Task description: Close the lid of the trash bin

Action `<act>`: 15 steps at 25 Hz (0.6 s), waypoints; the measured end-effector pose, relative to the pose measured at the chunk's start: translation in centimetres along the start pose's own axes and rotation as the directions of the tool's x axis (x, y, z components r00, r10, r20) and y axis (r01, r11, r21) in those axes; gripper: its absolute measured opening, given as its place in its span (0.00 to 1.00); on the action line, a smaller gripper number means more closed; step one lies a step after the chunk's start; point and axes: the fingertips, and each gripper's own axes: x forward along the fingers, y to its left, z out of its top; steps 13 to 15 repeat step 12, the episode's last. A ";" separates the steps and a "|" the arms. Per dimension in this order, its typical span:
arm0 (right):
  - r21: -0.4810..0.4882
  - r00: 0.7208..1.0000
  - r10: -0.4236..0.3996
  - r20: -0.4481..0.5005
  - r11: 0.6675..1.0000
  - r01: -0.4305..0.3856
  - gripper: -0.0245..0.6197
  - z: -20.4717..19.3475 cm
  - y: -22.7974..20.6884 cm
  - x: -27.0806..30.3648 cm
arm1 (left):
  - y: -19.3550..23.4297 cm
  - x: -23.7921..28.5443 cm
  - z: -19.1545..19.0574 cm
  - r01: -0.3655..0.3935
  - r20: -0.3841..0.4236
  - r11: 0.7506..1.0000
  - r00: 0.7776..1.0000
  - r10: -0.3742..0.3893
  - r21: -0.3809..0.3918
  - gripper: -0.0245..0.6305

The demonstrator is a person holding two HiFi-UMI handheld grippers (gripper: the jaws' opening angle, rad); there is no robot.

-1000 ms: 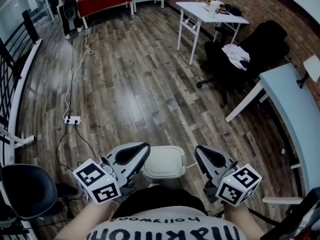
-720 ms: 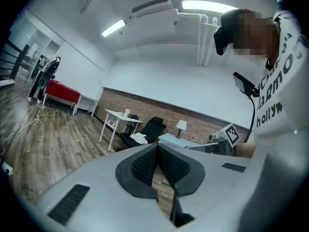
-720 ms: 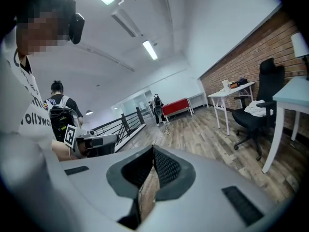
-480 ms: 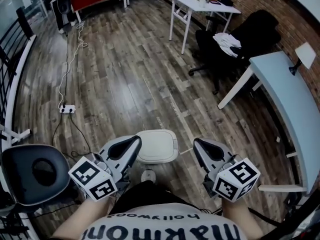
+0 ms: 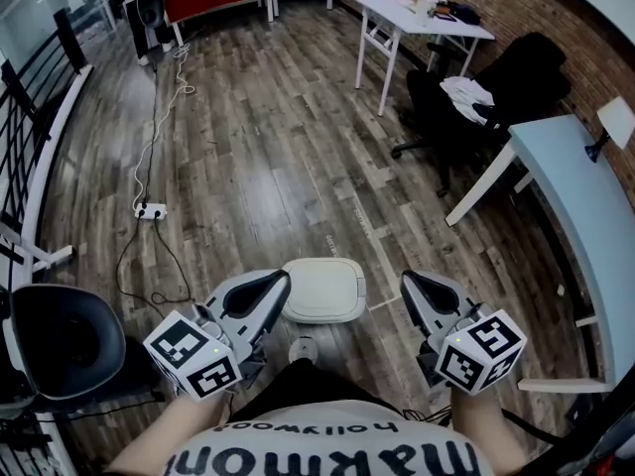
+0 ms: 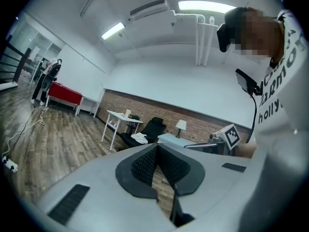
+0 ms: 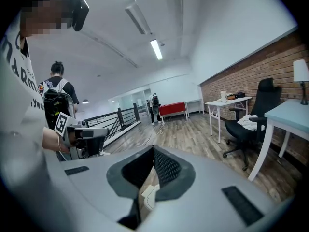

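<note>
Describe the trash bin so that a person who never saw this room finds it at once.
On the wooden floor, look straight before the person, between the left gripper and the right gripper. There stands the trash bin, seen from above: a pale rounded rectangle with a flat, closed top. The chair at its left is black and round.

You hold your left gripper (image 5: pixel 284 279) and right gripper (image 5: pixel 406 279) low in front of your torso, roughly level with each other and well apart, both pointing forward and angled slightly inward. In the left gripper view your left gripper's jaws meet at the tips, pads pressed together. In the right gripper view your right gripper's jaws are closed the same way. The left marker cube (image 5: pixel 193 355) and right marker cube (image 5: pixel 480 350) sit rearward, just ahead of your left forearm (image 5: pixel 159 432) and right forearm (image 5: pixel 472 422).
</note>
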 end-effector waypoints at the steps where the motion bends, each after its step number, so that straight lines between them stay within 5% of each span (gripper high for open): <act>1: 0.002 1.000 0.000 0.000 1.000 0.000 0.05 0.0 0.0 -0.1 | -0.1 -0.2 0.0 -0.002 0.001 1.000 1.000 0.002 -0.001 0.05; 15: -0.015 1.000 0.000 -0.013 1.000 -0.001 0.05 -0.5 0.9 -0.2 | -0.4 -1.3 0.0 -0.004 0.011 1.000 1.000 0.004 0.005 0.05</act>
